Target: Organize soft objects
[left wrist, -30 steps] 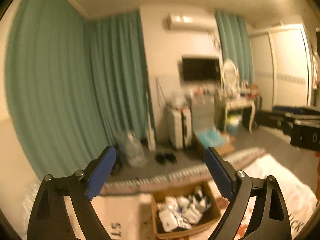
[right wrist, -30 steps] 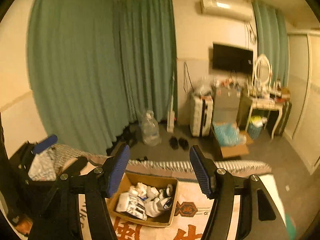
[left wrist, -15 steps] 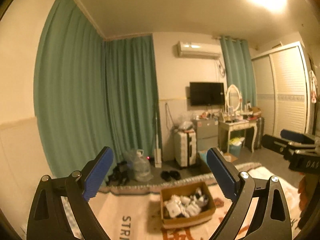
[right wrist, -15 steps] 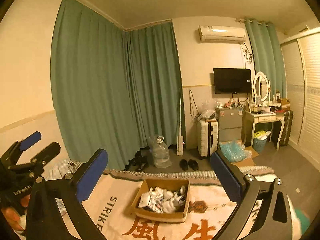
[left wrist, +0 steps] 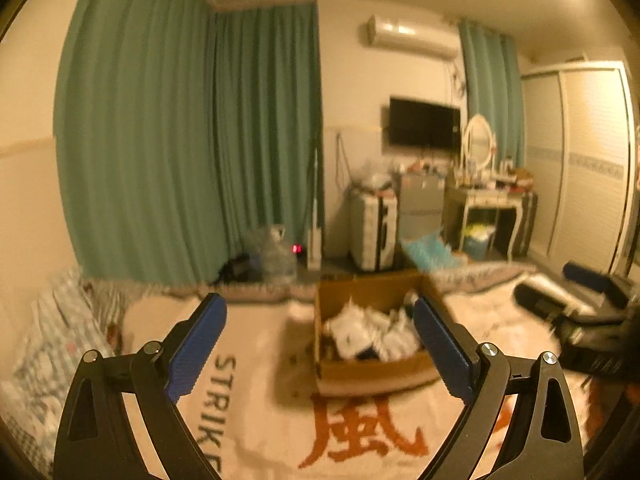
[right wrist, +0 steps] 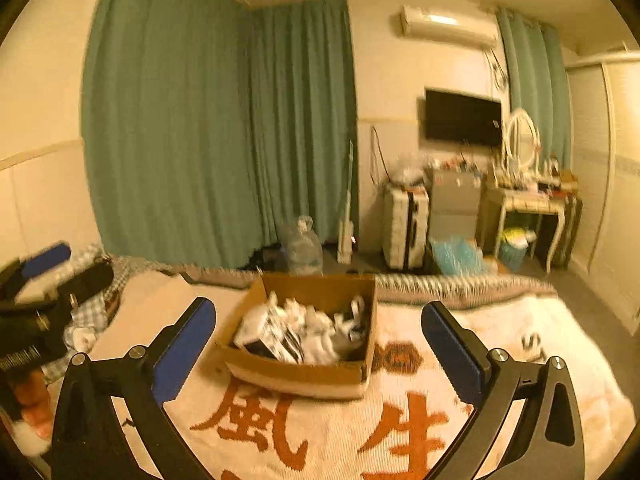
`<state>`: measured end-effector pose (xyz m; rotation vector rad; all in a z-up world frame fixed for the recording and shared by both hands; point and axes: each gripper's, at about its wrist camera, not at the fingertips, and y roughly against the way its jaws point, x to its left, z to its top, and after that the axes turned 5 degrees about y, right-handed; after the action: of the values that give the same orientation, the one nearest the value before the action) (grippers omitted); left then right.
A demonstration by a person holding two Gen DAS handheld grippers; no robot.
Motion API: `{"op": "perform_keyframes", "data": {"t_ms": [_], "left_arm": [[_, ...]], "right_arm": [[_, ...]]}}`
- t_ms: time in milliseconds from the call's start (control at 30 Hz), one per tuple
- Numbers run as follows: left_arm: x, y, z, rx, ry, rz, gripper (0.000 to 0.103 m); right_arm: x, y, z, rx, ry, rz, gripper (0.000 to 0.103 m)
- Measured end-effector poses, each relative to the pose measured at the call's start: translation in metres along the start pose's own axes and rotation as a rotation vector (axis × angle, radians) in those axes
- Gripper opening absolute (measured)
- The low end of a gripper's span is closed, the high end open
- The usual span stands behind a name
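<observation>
A cardboard box (left wrist: 372, 374) full of white and black soft items (left wrist: 370, 336) sits on a cream blanket (left wrist: 272, 424) with orange characters on the bed. It also shows in the right wrist view (right wrist: 304, 376), with the soft items (right wrist: 304, 334) inside. My left gripper (left wrist: 320, 344) is open and empty, held above the blanket just short of the box. My right gripper (right wrist: 318, 344) is open and empty, framing the box from the near side. The right gripper also shows at the right edge of the left wrist view (left wrist: 580, 312), and the left gripper at the left edge of the right wrist view (right wrist: 44, 280).
A checked cloth (left wrist: 60, 340) lies bunched at the bed's left side. Beyond the bed are green curtains (right wrist: 224, 140), a water jug (right wrist: 304, 246), a suitcase (right wrist: 404, 232), a dressing table (right wrist: 528, 216) and a wall television (right wrist: 462, 118).
Both cameras have tilted down and moved nearer the bed. The box now looks larger and sits between the fingers in both views. Both grippers stay open.
</observation>
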<state>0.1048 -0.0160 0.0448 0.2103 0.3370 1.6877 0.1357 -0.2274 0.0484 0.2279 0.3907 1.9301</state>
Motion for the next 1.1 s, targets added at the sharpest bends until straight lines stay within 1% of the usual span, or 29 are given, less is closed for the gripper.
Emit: {"op": "perform_keyframes", "data": {"t_ms": [67,133,200,467,767,933,1100], "left_arm": [[0.003,-0.008,-0.015,0.038,0.012,-0.002,0.096],[0.002,-0.015,-0.021,0.067,0.017,-0.007,0.096],[0.002,-0.015,-0.026,0.08,0.021,-0.013,0.096],[0.0,-0.012,-0.031,0.08,0.011,-0.017,0.096],[0.007,-0.018,-0.035,0.103,0.036,-0.028,0.096],[0.005,-0.02,-0.035,0.111,0.034,-0.048,0.096],[0.006,-0.024,-0.036,0.132,0.055,-0.061,0.096]], "right_arm": [[-0.004,-0.008,-0.008,0.026,-0.021,0.0,0.103],[-0.008,-0.014,-0.015,0.047,-0.021,-0.008,0.103],[-0.01,-0.017,-0.02,0.062,-0.015,-0.014,0.103],[-0.006,-0.016,-0.027,0.078,-0.005,-0.014,0.103],[-0.001,-0.017,-0.028,0.089,0.006,-0.021,0.103],[-0.002,-0.02,-0.03,0.103,-0.005,-0.024,0.103],[-0.002,-0.02,-0.031,0.107,-0.007,-0.02,0.103]]}}
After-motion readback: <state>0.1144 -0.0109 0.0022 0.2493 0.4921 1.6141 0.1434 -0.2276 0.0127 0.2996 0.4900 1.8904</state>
